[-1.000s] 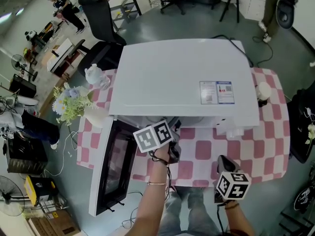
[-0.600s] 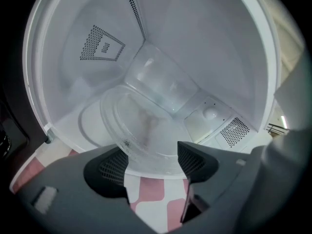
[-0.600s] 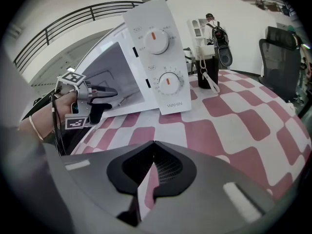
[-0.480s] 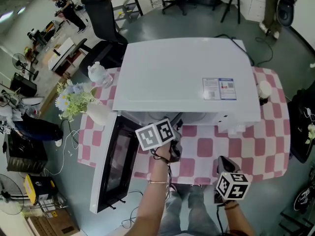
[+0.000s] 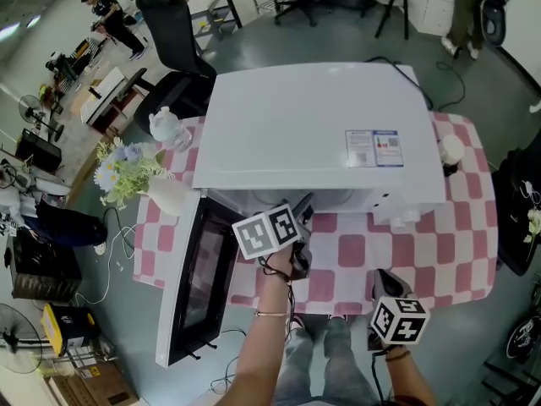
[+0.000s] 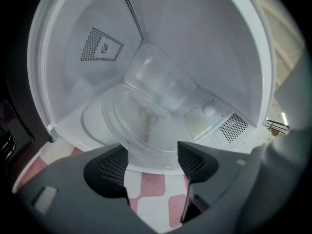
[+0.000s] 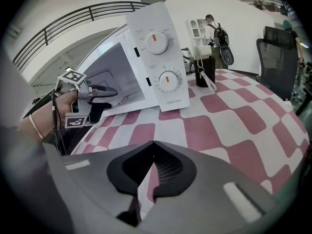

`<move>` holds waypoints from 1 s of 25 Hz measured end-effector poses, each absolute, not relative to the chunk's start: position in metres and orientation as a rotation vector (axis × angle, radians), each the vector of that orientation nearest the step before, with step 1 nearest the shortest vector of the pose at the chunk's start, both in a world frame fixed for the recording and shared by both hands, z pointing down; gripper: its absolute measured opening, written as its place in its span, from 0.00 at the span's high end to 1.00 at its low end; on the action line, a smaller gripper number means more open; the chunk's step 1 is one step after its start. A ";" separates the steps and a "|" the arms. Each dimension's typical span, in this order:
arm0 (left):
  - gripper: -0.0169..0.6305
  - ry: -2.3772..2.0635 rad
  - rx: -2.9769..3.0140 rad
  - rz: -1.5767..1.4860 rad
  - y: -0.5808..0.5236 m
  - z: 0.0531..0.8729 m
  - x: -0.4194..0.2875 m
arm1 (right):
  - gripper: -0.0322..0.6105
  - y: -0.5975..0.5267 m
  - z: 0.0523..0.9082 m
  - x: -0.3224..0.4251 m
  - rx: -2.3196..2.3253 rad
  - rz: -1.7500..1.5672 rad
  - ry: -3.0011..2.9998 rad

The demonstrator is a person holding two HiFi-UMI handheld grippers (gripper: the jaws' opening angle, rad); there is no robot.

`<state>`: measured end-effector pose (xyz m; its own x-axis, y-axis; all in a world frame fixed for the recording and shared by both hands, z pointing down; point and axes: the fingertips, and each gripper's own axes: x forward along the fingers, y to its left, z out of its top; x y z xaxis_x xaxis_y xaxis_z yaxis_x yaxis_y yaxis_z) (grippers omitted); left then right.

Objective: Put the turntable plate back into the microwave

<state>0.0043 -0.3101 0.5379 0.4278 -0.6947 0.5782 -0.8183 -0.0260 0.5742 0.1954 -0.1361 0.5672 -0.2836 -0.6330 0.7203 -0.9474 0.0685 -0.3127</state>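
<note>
The clear glass turntable plate lies inside the white cavity of the microwave, whose door hangs open to the left. My left gripper reaches to the cavity's front lip. It is open, and the plate's near rim sits between its fingertips without being pinched. In the head view the left gripper is at the microwave's mouth, and the microwave's top hides the plate. My right gripper hovers over the checked tablecloth near the front edge. In its own view the right gripper is shut and holds nothing.
A vase of flowers and a glass teapot stand left of the microwave. A dark cup sits right of its control panel. An office chair and people are beyond the table.
</note>
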 end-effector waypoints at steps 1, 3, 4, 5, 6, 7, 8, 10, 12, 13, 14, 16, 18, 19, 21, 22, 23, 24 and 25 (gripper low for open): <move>0.49 -1.309 1.760 0.169 -0.310 0.538 0.005 | 0.94 -0.136 0.567 0.196 1.571 1.077 -1.959; 0.49 -1.305 1.757 0.174 -0.308 0.539 0.005 | 0.94 -0.136 0.567 0.195 1.572 1.076 -1.959; 0.49 -1.302 1.756 0.178 -0.307 0.539 0.005 | 0.94 -0.136 0.567 0.194 1.573 1.076 -1.959; 0.49 -1.300 1.755 0.180 -0.306 0.539 0.005 | 0.94 -0.136 0.566 0.194 1.575 1.075 -1.960; 0.49 -1.299 1.754 0.181 -0.305 0.539 0.005 | 0.93 -0.136 0.566 0.194 1.578 1.076 -1.960; 0.49 -1.298 1.753 0.178 -0.304 0.539 0.004 | 0.93 -0.136 0.565 0.194 1.583 1.078 -1.959; 0.49 -1.298 1.752 0.173 -0.303 0.539 0.004 | 0.94 -0.136 0.565 0.194 1.588 1.082 -1.957; 0.49 -1.294 1.746 0.157 -0.302 0.539 0.003 | 0.94 -0.135 0.565 0.195 1.593 1.086 -1.953; 0.49 -1.289 1.746 0.147 -0.302 0.538 0.003 | 0.94 -0.134 0.566 0.194 1.587 1.084 -1.951; 0.49 -1.287 1.749 0.147 -0.302 0.538 0.003 | 0.94 -0.133 0.566 0.193 1.584 1.083 -1.952; 0.49 -1.285 1.752 0.149 -0.301 0.537 0.004 | 0.94 -0.132 0.566 0.192 1.581 1.083 -1.953; 0.49 -1.284 1.758 0.150 -0.300 0.536 0.005 | 0.94 -0.130 0.566 0.190 1.578 1.083 -1.956; 0.49 -1.288 1.764 0.150 -0.298 0.533 0.004 | 0.94 -0.129 0.564 0.187 1.576 1.084 -1.960; 0.49 -1.290 1.767 0.150 -0.298 0.532 0.003 | 0.94 -0.129 0.564 0.186 1.575 1.083 -1.962; 0.49 -1.296 1.771 0.153 -0.296 0.530 0.001 | 0.94 -0.129 0.562 0.186 1.576 1.079 -1.964; 0.49 -1.300 1.772 0.156 -0.294 0.528 0.000 | 0.94 -0.129 0.561 0.186 1.578 1.077 -1.965; 0.49 -1.303 1.774 0.159 -0.293 0.527 -0.001 | 0.94 -0.129 0.560 0.186 1.580 1.074 -1.966; 0.49 -1.307 1.776 0.163 -0.290 0.526 -0.003 | 0.94 -0.128 0.559 0.186 1.582 1.072 -1.968; 0.49 -1.309 1.780 0.167 -0.287 0.524 -0.003 | 0.94 -0.128 0.558 0.186 1.584 1.069 -1.969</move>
<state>-0.0034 -0.2875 0.5241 0.4320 -0.6998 0.5690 -0.8199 -0.0419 0.5709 0.1861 -0.1279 0.5576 -0.2815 -0.6455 0.7100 -0.9471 0.0678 -0.3138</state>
